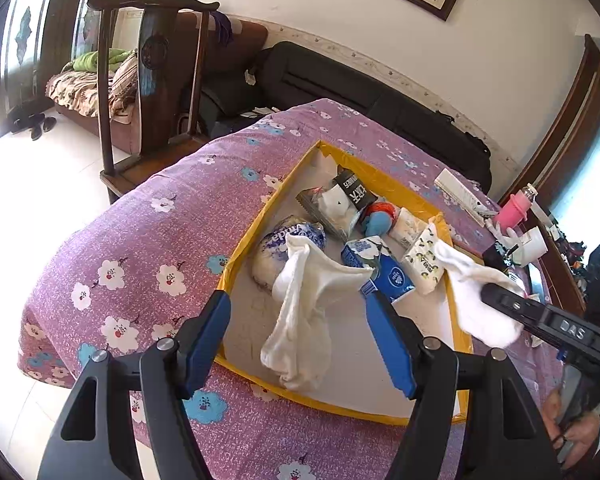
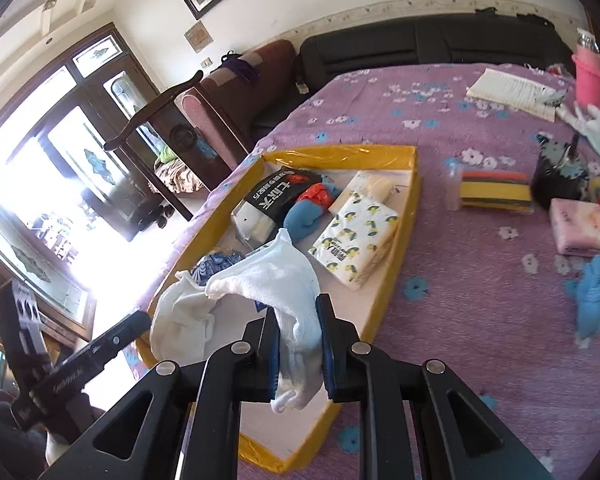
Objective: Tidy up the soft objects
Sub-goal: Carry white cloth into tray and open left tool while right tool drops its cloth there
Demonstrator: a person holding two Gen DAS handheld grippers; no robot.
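Holding: right hand-held gripper (image 2: 298,344) clamped on limp white cotton sock (image 2: 284,280), light, floppy; pinch its cuff.
Left hand-held gripper (image 1: 296,304): fingers apart above yellow-rimmed tray (image 1: 256,216).

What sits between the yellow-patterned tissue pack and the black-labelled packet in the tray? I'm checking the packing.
In the right wrist view, a blue and red soft toy lies between the tissue pack and the black-labelled packet.

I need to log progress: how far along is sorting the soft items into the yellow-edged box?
Done: one white sock, tissue packs and a blue toy lie in the box. In hand: the right gripper pinches a second white sock above it. Left: the pink pack and blue glove on the bedspread.
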